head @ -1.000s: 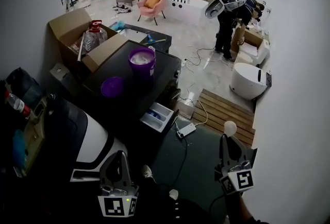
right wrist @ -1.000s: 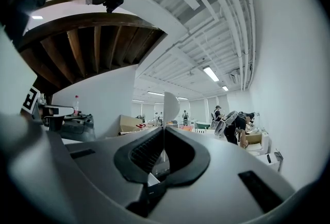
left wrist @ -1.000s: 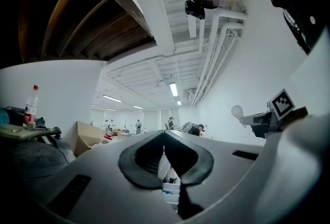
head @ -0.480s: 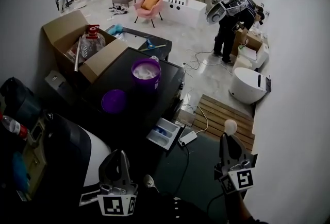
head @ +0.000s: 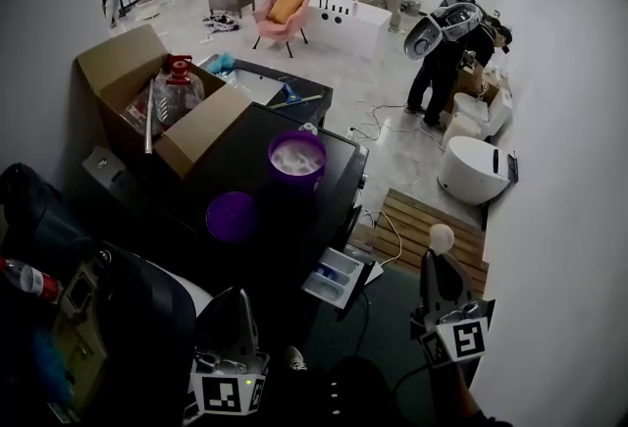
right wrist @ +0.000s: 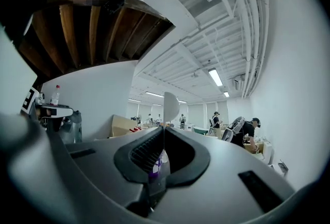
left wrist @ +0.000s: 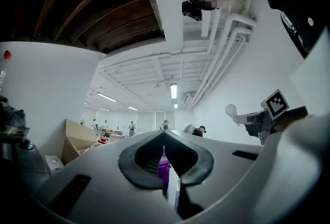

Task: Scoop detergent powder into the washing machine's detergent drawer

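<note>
Seen from above, two hand-held grippers sit at the lower edge of the head view, both pointing away from the person toward a black-topped washing machine [head: 240, 155]. The left hand-held gripper [head: 238, 302] has its jaws pressed together with nothing between them. In the left gripper view the tips meet, and a sliver of purple shows through the hollow below them.

The right hand-held gripper [head: 439, 266] pinches the handle of a white scoop [head: 442, 240]. The scoop's round bowl stands up just past the jaw tips. The right gripper view shows the jaws closed on the handle, with the pale bowl rising above them.

The detergent drawer [head: 339, 278] juts open from the front of the washing machine. It lies ahead of the left hand-held gripper and to its right, between the two grippers and well apart from the scoop. White compartments show inside it.

An open purple tub of detergent powder [head: 297, 158] stands on the machine's top, farther ahead of the left hand-held gripper. A purple lid [head: 232, 215] lies flat on the same top, nearer that gripper and apart from the tub.

Beyond the machine, ahead and to the left of the left hand-held gripper, is an open cardboard box [head: 128, 72]. Ahead of the right hand-held gripper a wooden slatted platform [head: 432, 219] lies on the floor, and farther off a person [head: 442, 52] bends forward
</note>
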Action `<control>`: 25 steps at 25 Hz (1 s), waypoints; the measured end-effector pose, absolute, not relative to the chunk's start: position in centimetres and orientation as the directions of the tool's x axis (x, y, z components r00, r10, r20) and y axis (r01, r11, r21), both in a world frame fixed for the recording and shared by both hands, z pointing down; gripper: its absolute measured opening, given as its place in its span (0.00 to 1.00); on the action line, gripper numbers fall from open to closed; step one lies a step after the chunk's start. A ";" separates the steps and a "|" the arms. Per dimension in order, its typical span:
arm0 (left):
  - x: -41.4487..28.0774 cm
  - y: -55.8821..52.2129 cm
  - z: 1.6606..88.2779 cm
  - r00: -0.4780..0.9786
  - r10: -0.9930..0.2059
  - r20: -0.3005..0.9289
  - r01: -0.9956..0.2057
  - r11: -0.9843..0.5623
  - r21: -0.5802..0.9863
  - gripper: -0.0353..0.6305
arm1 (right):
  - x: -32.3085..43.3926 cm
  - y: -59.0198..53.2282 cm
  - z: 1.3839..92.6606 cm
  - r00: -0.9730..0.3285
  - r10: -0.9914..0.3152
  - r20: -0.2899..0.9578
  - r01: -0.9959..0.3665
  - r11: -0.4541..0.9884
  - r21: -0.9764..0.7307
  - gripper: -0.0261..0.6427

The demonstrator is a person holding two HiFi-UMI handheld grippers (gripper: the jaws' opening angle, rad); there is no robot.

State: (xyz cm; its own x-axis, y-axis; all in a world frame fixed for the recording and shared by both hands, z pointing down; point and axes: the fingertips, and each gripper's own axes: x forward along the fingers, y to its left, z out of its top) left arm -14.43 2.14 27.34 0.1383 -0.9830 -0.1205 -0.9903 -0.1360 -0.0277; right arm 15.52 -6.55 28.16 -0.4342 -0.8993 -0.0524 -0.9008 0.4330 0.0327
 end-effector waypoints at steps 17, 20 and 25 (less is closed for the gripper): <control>-16.4 -3.2 29.0 0.067 -0.995 -0.078 -0.998 -0.066 -0.017 0.08 | 8.5 -18.2 31.8 -0.630 -0.754 0.186 -0.755 0.651 0.077 0.09; -16.5 -4.4 29.0 0.045 -0.997 -0.070 -0.999 -0.043 -0.028 0.07 | 7.0 -21.4 33.0 -0.674 -0.691 0.261 -0.693 0.714 0.101 0.09; -16.7 -5.4 30.1 0.001 -1.000 -0.021 -1.000 -0.001 -0.030 0.08 | 4.3 -25.9 34.8 -0.715 -0.577 0.396 -0.562 0.811 0.167 0.09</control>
State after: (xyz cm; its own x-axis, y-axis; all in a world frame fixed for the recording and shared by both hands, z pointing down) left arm -16.71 -5.42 30.14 0.0012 -0.9998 -0.0211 -0.9995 -0.0006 -0.0300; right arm 4.30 -25.93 34.79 -0.7147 -0.5765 0.3960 -0.5615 0.8105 0.1666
